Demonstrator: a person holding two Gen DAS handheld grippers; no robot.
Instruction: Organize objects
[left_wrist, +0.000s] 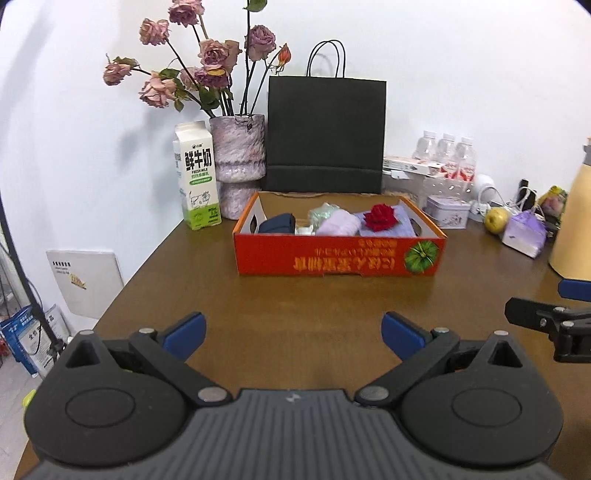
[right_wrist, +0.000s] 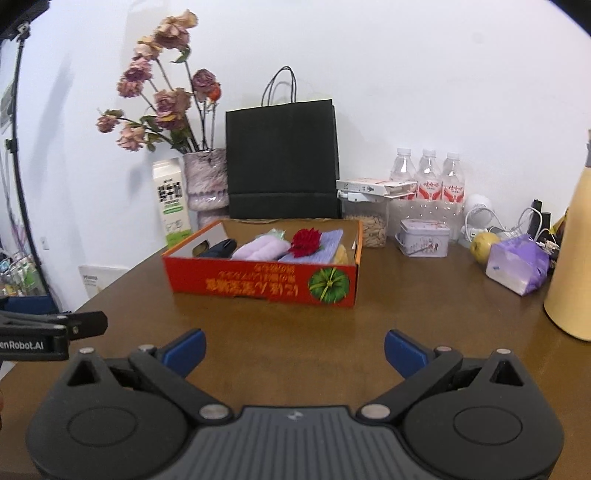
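Left wrist view: red box (left_wrist: 338, 254) at frame centre already holds several items; both my grippers, left gripper (left_wrist: 293, 334) and right gripper (right_wrist: 294, 350), hang spread and empty, so sorting looks nearly done.

Both my wrist cameras look low across the tabletop (left_wrist: 295, 295) toward the back wall. My left view faces the red cardboard box (left_wrist: 338, 254) squarely; my right view sees it (right_wrist: 264, 282) from further right. Both share the black paper bag (left_wrist: 325, 134).
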